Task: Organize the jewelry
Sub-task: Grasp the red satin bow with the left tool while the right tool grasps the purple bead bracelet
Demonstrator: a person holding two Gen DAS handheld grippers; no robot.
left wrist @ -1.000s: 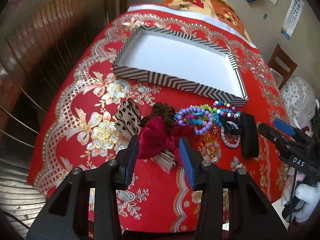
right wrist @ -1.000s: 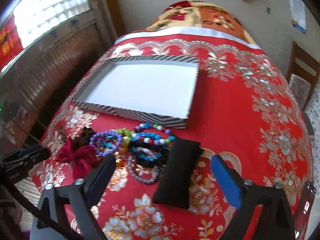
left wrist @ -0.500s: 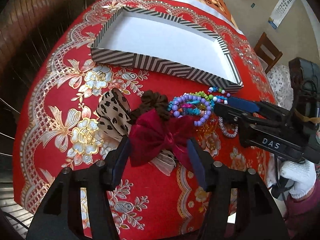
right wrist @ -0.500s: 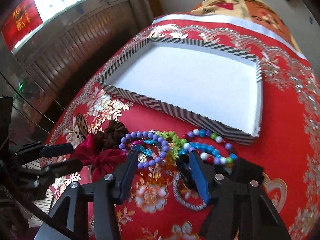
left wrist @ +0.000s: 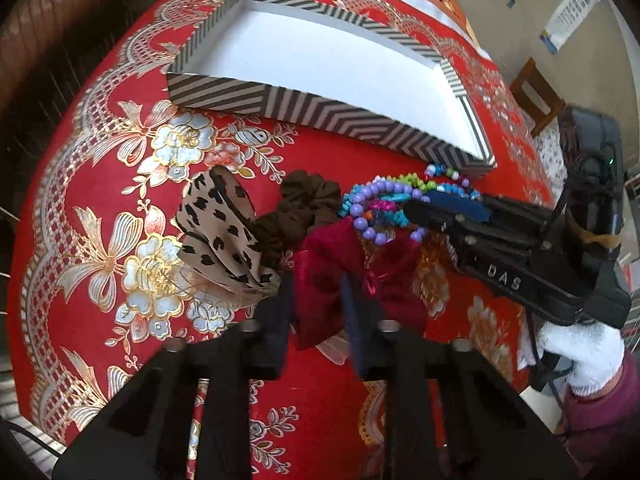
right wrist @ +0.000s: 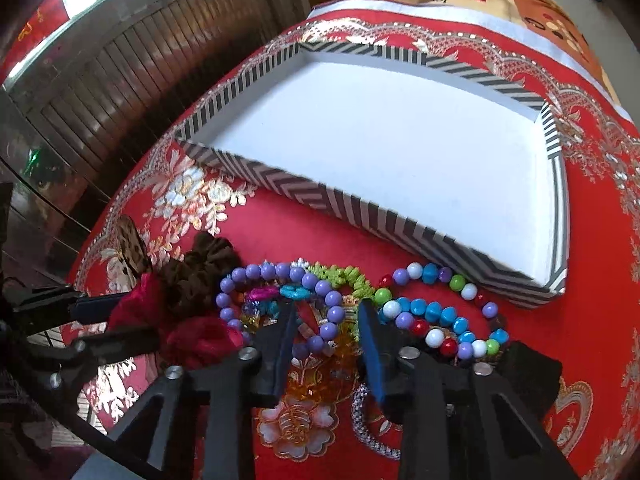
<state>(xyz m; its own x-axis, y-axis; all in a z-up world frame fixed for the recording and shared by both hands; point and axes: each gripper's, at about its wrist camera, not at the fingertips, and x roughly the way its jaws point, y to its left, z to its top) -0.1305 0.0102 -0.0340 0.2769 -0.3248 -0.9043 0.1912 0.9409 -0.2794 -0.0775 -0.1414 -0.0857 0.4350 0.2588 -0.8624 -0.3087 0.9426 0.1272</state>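
Red floral cloth (left wrist: 120, 184) over bench; striped tray (right wrist: 248, 168) beyond jewelry heap, scrunchies (left wrist: 304, 208) crowding left. Left tool (left wrist: 316, 300), just closing, pinching maroon bow (left wrist: 320, 256). Right tool (right wrist: 328, 332), just closing, astride purple bead bracelet (right wrist: 332, 312), contact unclear. Room behind tray.
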